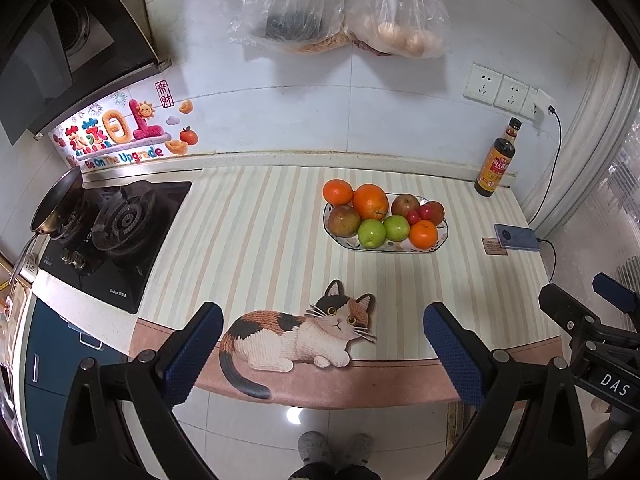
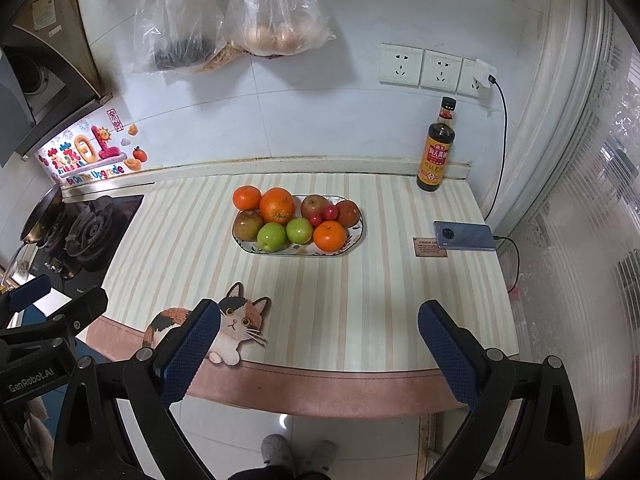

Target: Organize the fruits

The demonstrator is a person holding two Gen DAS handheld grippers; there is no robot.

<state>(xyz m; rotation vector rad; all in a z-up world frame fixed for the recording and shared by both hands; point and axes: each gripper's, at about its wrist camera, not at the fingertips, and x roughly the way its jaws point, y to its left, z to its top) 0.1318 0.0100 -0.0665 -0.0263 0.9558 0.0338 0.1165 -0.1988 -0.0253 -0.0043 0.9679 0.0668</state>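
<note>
An oval patterned plate [image 1: 362, 245] [image 2: 357, 239] on the striped counter holds oranges [image 1: 370, 201] [image 2: 277, 205], two green apples [image 1: 371, 233] [image 2: 271, 237], reddish-brown apples [image 1: 344, 220] [image 2: 247, 225] and small red fruits [image 1: 425, 211] [image 2: 330, 212]. My left gripper [image 1: 322, 346] hangs open over the counter's front edge, well short of the plate, with nothing between its blue pads [image 1: 456, 354]. My right gripper [image 2: 319, 344] is likewise open and empty near the front edge. Each gripper shows at the side of the other's view.
A gas hob [image 1: 120, 236] with a pan [image 1: 56, 204] lies left. A dark sauce bottle [image 2: 436, 148] stands at the back wall, and a phone [image 2: 464, 235] on a cable lies right. Plastic bags [image 2: 276, 12] hang above. A cat-shaped mat [image 1: 300, 332] sits near the front edge. Slippered feet [image 2: 298, 454] show below.
</note>
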